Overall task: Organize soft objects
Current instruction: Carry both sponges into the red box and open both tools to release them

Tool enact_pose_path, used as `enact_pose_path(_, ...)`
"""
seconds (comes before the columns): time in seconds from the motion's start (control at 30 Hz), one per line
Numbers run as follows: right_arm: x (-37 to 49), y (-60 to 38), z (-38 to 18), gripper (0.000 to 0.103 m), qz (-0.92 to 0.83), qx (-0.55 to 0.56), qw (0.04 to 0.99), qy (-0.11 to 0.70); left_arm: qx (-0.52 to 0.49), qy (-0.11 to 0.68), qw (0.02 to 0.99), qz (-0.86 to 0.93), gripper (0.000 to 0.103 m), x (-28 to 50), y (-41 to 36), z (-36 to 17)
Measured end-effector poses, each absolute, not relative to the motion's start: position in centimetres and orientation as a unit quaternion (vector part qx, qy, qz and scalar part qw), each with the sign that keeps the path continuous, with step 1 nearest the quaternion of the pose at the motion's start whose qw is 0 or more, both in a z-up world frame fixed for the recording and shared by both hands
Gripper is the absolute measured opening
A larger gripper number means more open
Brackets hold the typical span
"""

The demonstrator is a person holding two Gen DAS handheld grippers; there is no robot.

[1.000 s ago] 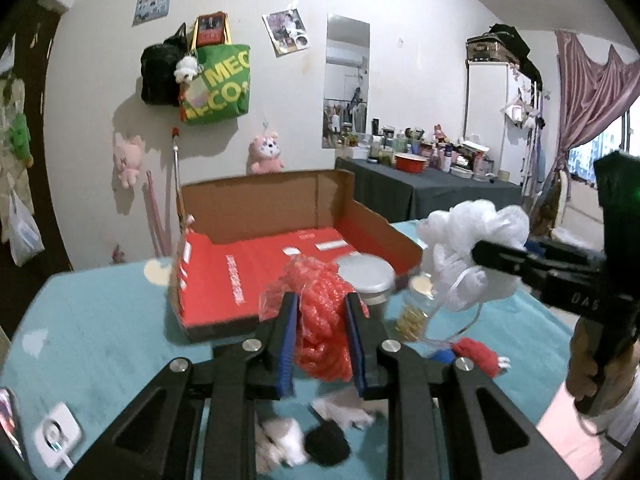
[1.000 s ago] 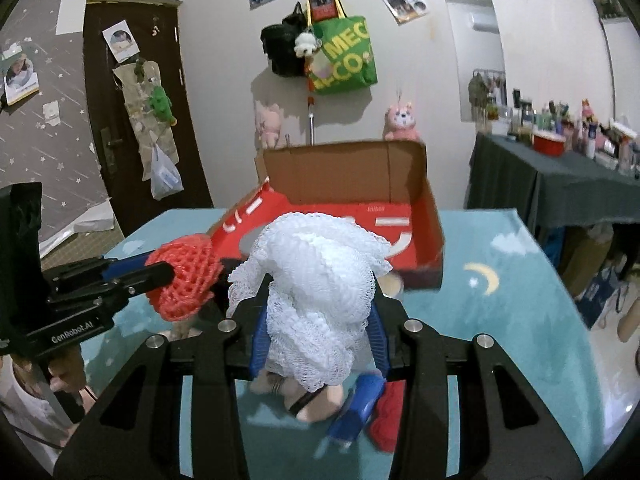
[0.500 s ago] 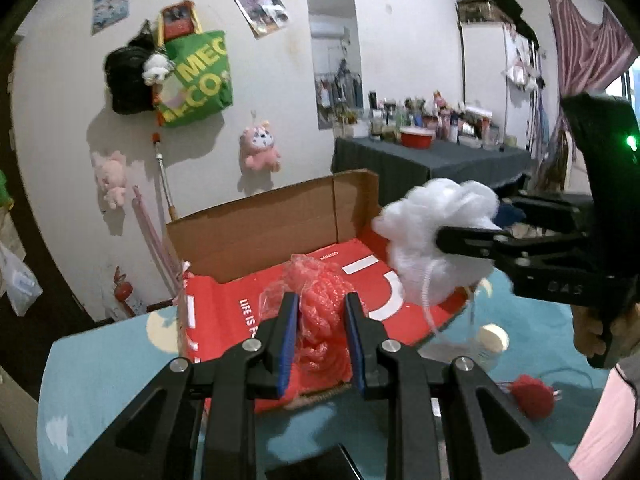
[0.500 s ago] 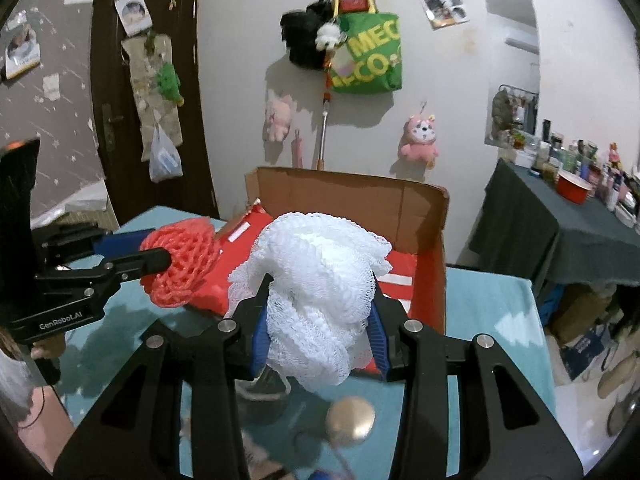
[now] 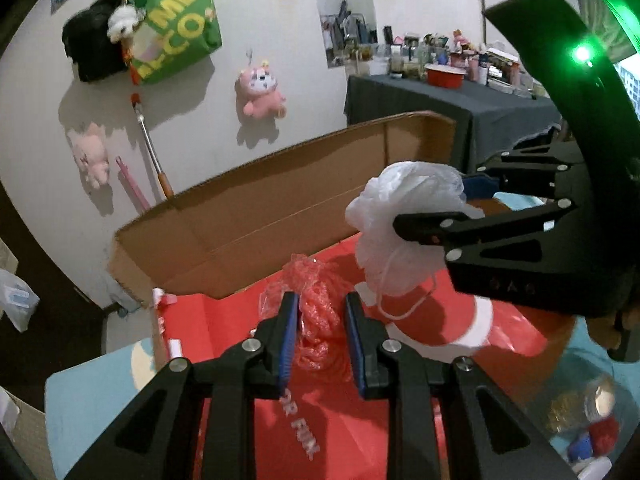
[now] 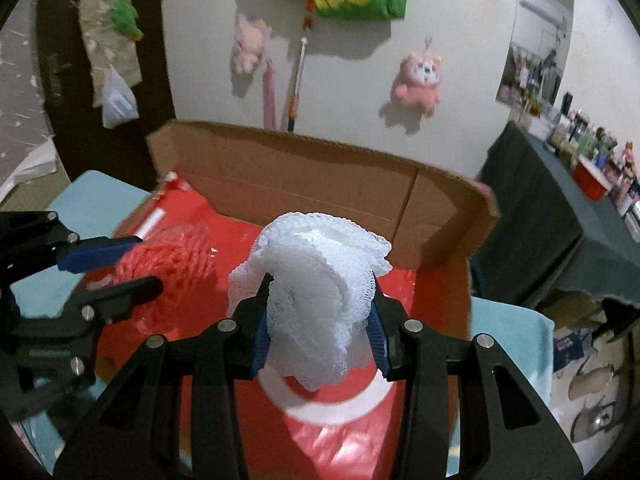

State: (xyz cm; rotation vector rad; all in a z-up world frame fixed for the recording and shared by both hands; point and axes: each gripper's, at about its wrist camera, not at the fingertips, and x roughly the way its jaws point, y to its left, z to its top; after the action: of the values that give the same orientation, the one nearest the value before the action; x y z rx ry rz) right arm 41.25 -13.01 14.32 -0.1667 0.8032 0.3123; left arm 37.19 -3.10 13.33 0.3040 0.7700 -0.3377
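My left gripper (image 5: 321,312) is shut on a red mesh sponge (image 5: 316,296) and hangs over the red floor of an open cardboard box (image 5: 280,200). To its right my right gripper (image 6: 320,312) is shut on a white mesh bath pouf (image 6: 316,276), also over the box. From the left wrist view the pouf (image 5: 400,224) shows a loose white cord hanging below it. From the right wrist view the red sponge (image 6: 172,264) sits between the left gripper's fingers at the left, above the box (image 6: 320,184).
The box lies on a light blue table (image 5: 92,396). A jar and small red and blue soft items (image 5: 592,436) lie on the table at the right. Behind stand a wall with hanging plush toys (image 5: 260,92) and a dark-clothed side table (image 5: 460,108).
Both grippers have travelled forward from above the table's loose items to above the box, each still holding its sponge. The box now fills the lower view.
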Motion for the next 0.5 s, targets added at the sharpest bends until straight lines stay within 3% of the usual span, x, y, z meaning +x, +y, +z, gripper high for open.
enact_pose_path(0.5, 49.6, -13.7, 9.2, 0.040, 0.135, -0.019, 0.881, 0.453, 0.099, 0.404, 0.896, -0.155, 0.028, 44.2, -2.3, 7.9)
